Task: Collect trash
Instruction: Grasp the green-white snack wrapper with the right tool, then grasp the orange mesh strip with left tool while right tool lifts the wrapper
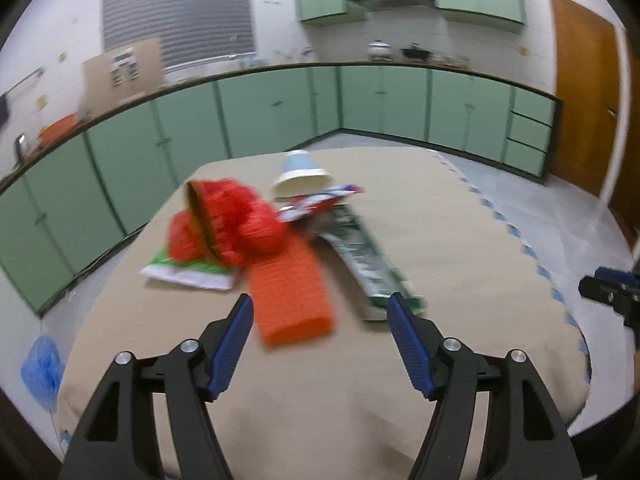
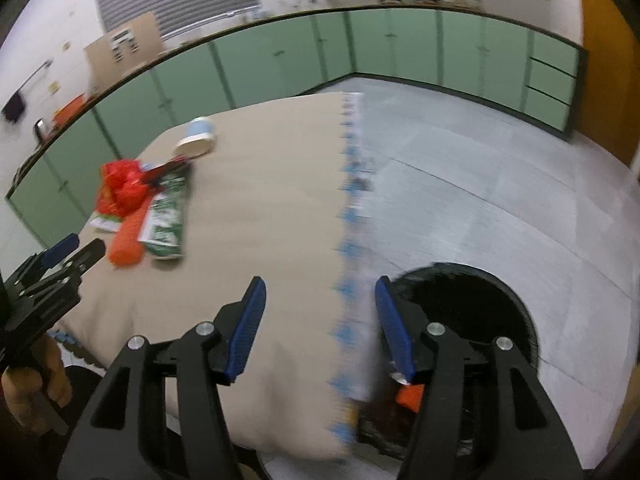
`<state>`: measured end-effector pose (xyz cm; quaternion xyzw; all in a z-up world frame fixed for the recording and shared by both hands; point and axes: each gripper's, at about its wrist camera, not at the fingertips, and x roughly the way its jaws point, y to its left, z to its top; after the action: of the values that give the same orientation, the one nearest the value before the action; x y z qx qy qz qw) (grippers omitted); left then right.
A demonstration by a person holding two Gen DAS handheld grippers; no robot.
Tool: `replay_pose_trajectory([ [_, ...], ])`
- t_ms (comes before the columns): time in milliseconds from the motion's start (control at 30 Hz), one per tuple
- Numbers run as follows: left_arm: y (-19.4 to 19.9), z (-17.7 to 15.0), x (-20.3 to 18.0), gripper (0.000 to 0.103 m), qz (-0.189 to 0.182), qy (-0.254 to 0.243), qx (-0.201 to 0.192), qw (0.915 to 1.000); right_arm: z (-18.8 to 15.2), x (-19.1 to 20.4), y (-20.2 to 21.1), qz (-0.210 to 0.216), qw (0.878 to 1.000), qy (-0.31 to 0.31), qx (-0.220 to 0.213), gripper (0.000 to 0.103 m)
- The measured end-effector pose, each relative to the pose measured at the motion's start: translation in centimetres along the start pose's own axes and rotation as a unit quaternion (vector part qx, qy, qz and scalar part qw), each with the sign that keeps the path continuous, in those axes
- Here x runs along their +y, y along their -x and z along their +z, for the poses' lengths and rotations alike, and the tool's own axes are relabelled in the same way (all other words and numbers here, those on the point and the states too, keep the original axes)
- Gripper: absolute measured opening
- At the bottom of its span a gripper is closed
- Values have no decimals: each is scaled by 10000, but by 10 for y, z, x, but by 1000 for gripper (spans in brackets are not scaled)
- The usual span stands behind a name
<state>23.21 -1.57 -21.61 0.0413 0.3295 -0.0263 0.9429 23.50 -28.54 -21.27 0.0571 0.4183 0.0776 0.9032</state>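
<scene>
Trash lies in a heap on the beige-covered table [image 1: 460, 220]: an orange packet [image 1: 290, 296], a crumpled red bag [image 1: 236, 220], a long green-and-white wrapper [image 1: 368, 264] and a tipped paper cup [image 1: 300, 178]. My left gripper [image 1: 319, 300] is open just short of the orange packet, with nothing between its pads. My right gripper [image 2: 320, 280] is open and empty over the table's right edge. A black bin [image 2: 480, 300] stands on the floor below it, with an orange scrap [image 2: 410, 396] inside. The heap [image 2: 126, 240] shows far left in the right wrist view, beside the left gripper [image 2: 76, 250].
Green cabinets [image 1: 280, 104] line the far walls under a counter with a cardboard box [image 1: 124, 68]. A wooden door [image 1: 584, 92] is at the right. A blue object [image 1: 40, 364] lies on the floor left of the table. Grey floor [image 2: 500, 168] spreads right of the table.
</scene>
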Motion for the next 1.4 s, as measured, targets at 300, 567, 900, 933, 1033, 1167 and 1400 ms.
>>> replay_pose_trajectory([
  [300, -7, -6, 31, 68, 89, 306, -60, 9995, 15, 62, -27, 413, 9983, 405, 108, 56],
  [567, -17, -14, 58, 68, 135, 423, 2, 9990, 17, 101, -49, 519, 9968, 582, 177, 56],
  [900, -15, -20, 87, 68, 179, 608, 34, 9980, 23, 141, -87, 451, 9960, 747, 207, 61],
  [933, -16, -21, 88, 68, 165, 625, 44, 9979, 24, 142, -92, 436, 9961, 725, 242, 61],
  [1033, -16, -22, 86, 68, 132, 602, 63, 9981, 26, 142, -104, 414, 9963, 674, 330, 61],
  [1167, -18, -21, 79, 68, 65, 566, 75, 9983, 26, 136, -112, 521, 9959, 588, 446, 48],
  [1400, -23, -17, 58, 68, -84, 476, 101, 9988, 18, 116, -97, 510, 9968, 492, 365, 46],
])
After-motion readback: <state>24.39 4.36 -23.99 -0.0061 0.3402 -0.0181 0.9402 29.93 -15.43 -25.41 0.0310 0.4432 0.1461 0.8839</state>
